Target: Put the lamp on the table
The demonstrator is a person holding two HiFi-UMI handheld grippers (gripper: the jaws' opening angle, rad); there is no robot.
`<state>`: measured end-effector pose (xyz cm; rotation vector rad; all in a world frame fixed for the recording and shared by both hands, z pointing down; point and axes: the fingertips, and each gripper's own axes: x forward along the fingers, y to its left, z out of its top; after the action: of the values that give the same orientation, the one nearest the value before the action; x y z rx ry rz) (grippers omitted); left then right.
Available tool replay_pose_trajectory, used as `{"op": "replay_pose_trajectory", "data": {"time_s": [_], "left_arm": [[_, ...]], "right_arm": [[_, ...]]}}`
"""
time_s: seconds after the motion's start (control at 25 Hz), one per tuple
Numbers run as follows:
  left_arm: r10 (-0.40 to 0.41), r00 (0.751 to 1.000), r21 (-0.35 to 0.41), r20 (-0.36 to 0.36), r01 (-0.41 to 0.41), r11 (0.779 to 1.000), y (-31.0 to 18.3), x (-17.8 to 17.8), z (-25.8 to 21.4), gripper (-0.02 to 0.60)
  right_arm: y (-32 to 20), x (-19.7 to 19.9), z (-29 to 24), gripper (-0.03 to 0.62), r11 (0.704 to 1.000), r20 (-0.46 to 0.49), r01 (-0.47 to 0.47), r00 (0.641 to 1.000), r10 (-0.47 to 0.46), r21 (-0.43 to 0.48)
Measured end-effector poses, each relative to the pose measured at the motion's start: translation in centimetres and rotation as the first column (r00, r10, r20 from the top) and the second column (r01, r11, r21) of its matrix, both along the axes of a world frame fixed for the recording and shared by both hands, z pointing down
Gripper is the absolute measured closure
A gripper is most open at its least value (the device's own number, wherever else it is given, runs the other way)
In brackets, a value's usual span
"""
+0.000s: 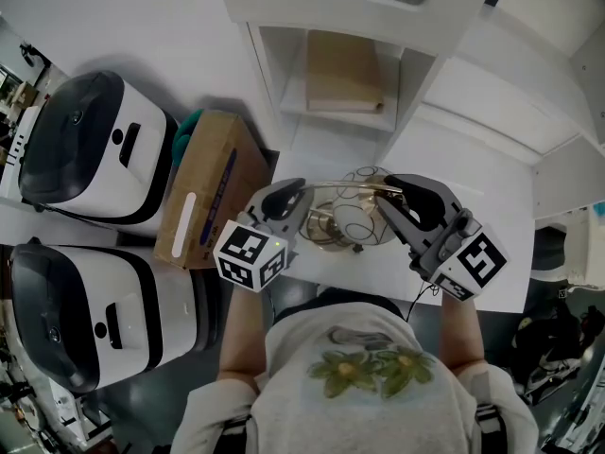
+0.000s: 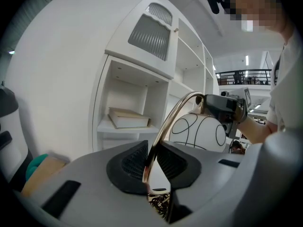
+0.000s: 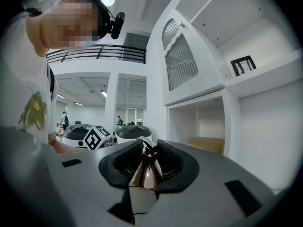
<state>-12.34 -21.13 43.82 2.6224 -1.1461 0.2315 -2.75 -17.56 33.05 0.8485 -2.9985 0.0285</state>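
The lamp (image 1: pixel 357 214) has a gold arched stem, a gold base and a white globe with black lines. It sits between my two grippers, over the near edge of the white table (image 1: pixel 492 159); I cannot tell whether its base touches the top. My left gripper (image 1: pixel 295 204) is shut on the lamp's stem (image 2: pixel 173 115) low on the arch, with the globe (image 2: pixel 199 131) beyond. My right gripper (image 1: pixel 392 201) is shut on the gold cone cap (image 3: pixel 144 171) above the globe. In the left gripper view, the right gripper (image 2: pixel 222 108) shows at the arch's far end.
A white shelf unit (image 1: pixel 284 74) stands at the back, with a tan book (image 1: pixel 342 74) in its low compartment. To the left are a cardboard box (image 1: pixel 203 192) and two white and black machines (image 1: pixel 95 149) (image 1: pixel 85 315). The person's torso is close to the table's front edge.
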Motion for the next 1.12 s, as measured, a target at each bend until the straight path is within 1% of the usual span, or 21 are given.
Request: {"op": "replay_pose_trajectory", "data": {"time_s": [0.12,0.24,0.36,0.52,0.64,0.72,0.8,0.88,1.0,1.12], "left_arm": [[-0.008,1.000,0.002,-0.011,0.008,1.000,0.0,0.0,-0.1,0.511],[-0.019,0.999,-0.009,-0.029,0.019,1.000,0.1,-0.1,0.0,0.511],[-0.037,0.999,0.002,-0.010,0.037,0.999,0.2,-0.3,-0.2,0.511],[-0.072,0.997,0.019,0.025,0.072,0.997,0.6,-0.6,-0.6,0.508],[-0.095,0.995,0.028,0.023,0.094,0.995,1.2,-0.8,-1.0,0.506],[-0.112,0.994,0.039,0.015,0.112,0.993,1.7,-1.1,-1.6,0.506],[-0.131,0.991,0.054,0.024,0.129,0.990,2.1,-1.4,-2.2,0.506],[-0.153,0.988,0.071,0.030,0.151,0.986,2.6,-1.5,-2.8,0.506],[-0.176,0.984,0.088,0.021,0.173,0.981,3.5,-1.5,-3.7,0.506],[-0.171,0.984,0.113,0.041,0.166,0.980,4.6,-0.7,-4.3,0.508]], "right_arm": [[0.0,0.2,0.2,0.486,1.000,-0.008,-0.029,1.000,0.029,0.012],[0.1,0.3,0.1,0.486,0.998,0.010,-0.061,0.998,0.060,0.034],[0.4,0.6,0.2,0.475,0.996,0.026,-0.083,0.996,0.082,0.028],[0.9,1.2,0.0,0.461,0.996,0.043,-0.087,0.995,0.086,0.021],[1.3,2.2,-0.7,0.461,0.993,0.085,-0.108,0.991,0.104,0.042],[1.8,2.6,-1.2,0.467,0.992,0.108,-0.112,0.989,0.105,0.061],[2.2,2.8,-1.5,0.519,0.992,0.123,-0.106,0.988,0.097,0.075],[2.7,3.0,-1.8,0.543,0.993,0.136,-0.092,0.987,0.081,0.077],[3.4,3.0,-2.1,0.557,0.996,0.139,-0.061,0.989,0.050,0.072],[3.9,3.1,-2.0,0.561,0.997,0.114,-0.045,0.993,0.037,0.067]]}}
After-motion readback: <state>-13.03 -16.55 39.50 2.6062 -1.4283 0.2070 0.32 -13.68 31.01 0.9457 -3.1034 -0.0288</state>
